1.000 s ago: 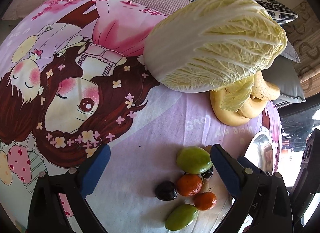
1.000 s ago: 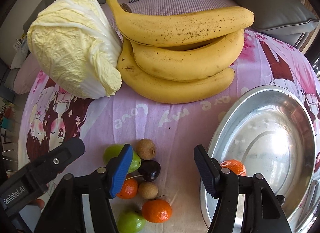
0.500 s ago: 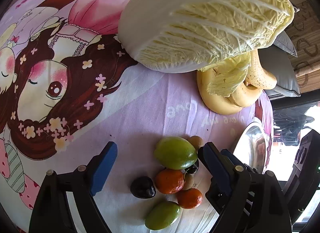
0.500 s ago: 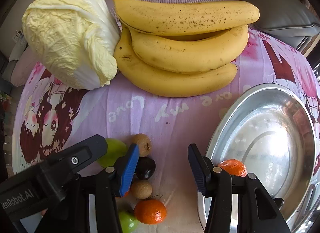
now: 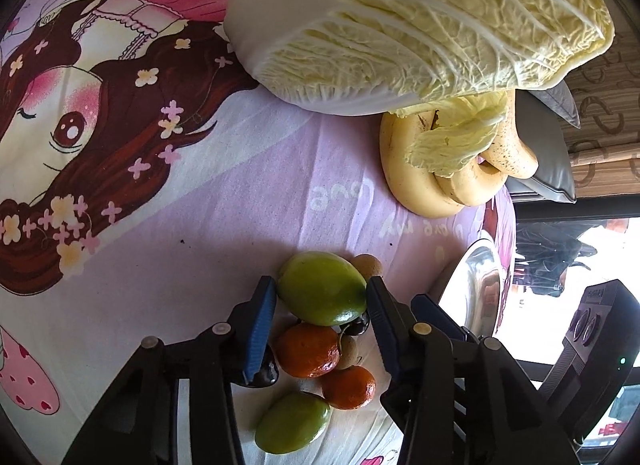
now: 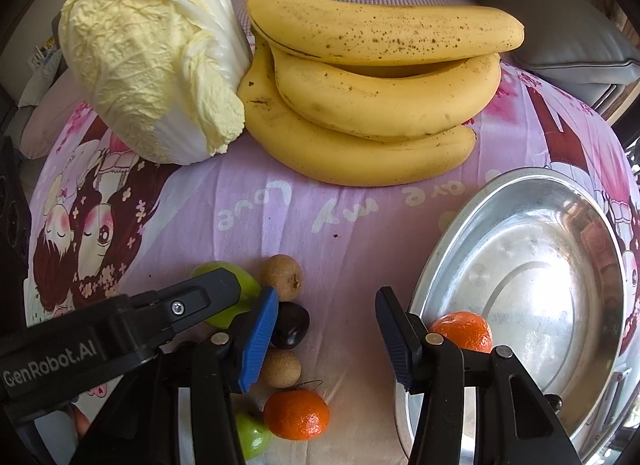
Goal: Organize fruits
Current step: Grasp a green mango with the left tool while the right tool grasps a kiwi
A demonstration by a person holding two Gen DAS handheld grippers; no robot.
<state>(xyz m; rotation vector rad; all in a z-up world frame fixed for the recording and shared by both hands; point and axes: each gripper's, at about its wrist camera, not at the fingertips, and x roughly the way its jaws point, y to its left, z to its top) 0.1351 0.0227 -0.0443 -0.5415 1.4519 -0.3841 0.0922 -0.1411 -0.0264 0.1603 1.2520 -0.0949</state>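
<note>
On the far left of the bed cloth (image 6: pixel 280 221) lies a napa cabbage (image 6: pixel 152 53), and just to its right a bunch of bananas (image 6: pixel 372 105) touches it. Both are well apart from the small fruits.

Nearer, in the middle, the small fruits lie close together. The left tongs (image 5: pixel 322 307) stand around the big green fruit (image 5: pixel 322 289); the blue pads (image 5: pixel 262 321) are on its two sides, very close or already touching, but I cannot tell if they press it. Around it I see a brown longan (image 5: pixel 368 265), an orange mandarin (image 5: pixel 308 349), a dark plum (image 5: pixel 266 371), a second mandarin (image 5: pixel 348 387) and a smaller green fruit (image 5: pixel 294 427).

The green fruit looks firm, smooth and a little glossy, so I think it can slip; the widest middle part is the best place to hold it, with gentle pressure. It seems light. Its neighbours touch it and may roll when it is lifted.

The right tongs (image 6: pixel 324 341) are spread and hold nothing, over bare cloth. On the right is the metal basin (image 6: pixel 472 233), with one mandarin (image 6: pixel 464 329) already inside near its rim.
</note>
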